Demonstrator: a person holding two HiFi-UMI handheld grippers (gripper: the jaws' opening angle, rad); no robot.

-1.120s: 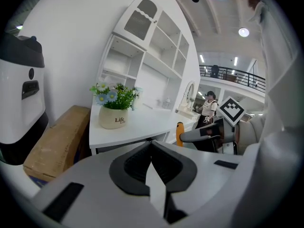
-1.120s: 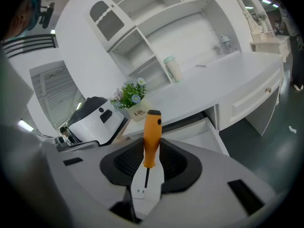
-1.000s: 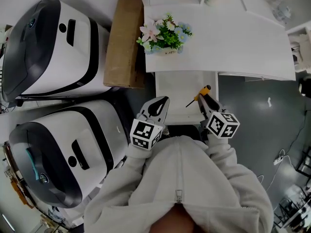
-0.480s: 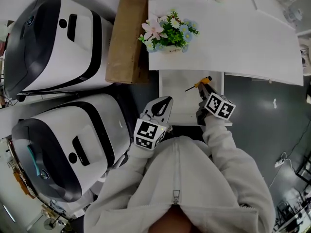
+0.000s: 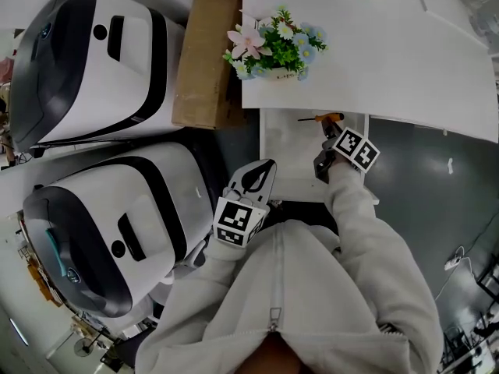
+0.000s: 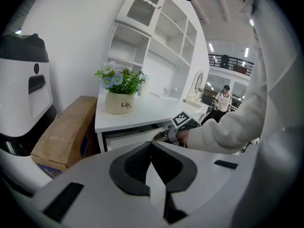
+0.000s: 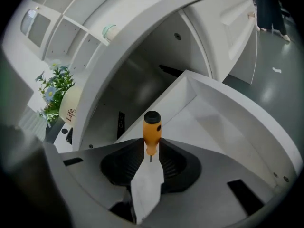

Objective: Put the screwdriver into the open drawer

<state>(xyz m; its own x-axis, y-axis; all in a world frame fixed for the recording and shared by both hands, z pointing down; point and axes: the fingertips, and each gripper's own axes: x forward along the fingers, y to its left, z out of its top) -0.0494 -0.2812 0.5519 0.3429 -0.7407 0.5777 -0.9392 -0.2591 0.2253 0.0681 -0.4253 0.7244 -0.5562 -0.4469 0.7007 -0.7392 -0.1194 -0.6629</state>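
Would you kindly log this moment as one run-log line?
right gripper: shut on screwdriver | screwdriver: above open drawer, not released | left gripper: shut, empty

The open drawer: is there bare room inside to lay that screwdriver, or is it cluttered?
The white open drawer looks bare across its floor, between its left wall and the right gripper holding the orange-handled screwdriver. The white desk top is free right of the potted flowers, which crowd its left corner.
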